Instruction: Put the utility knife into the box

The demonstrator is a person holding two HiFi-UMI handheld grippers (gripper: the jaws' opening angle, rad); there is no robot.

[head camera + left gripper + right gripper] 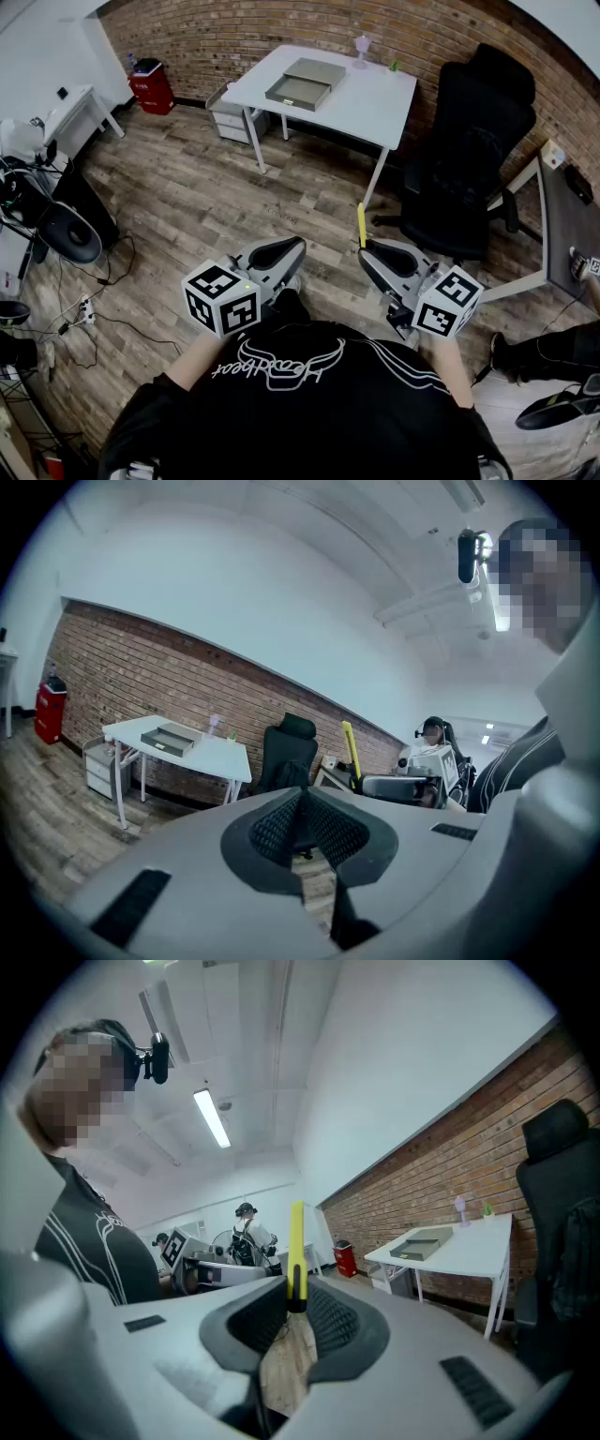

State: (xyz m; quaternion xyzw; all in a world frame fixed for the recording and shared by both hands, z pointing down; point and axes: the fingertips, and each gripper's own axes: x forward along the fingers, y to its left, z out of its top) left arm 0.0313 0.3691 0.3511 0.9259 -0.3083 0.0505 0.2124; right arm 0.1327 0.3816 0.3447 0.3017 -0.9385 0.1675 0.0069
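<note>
In the right tongs, utility knife (yellow) pinched, long axis pointing forward, left tongs pressed together.

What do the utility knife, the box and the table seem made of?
The utility knife: probably plastic, by its bright yellow body. The box: unclear, perhaps metal or painted board; grey, thin walls. The table: smooth white top, likely laminate; thin legs, probably metal.
</note>
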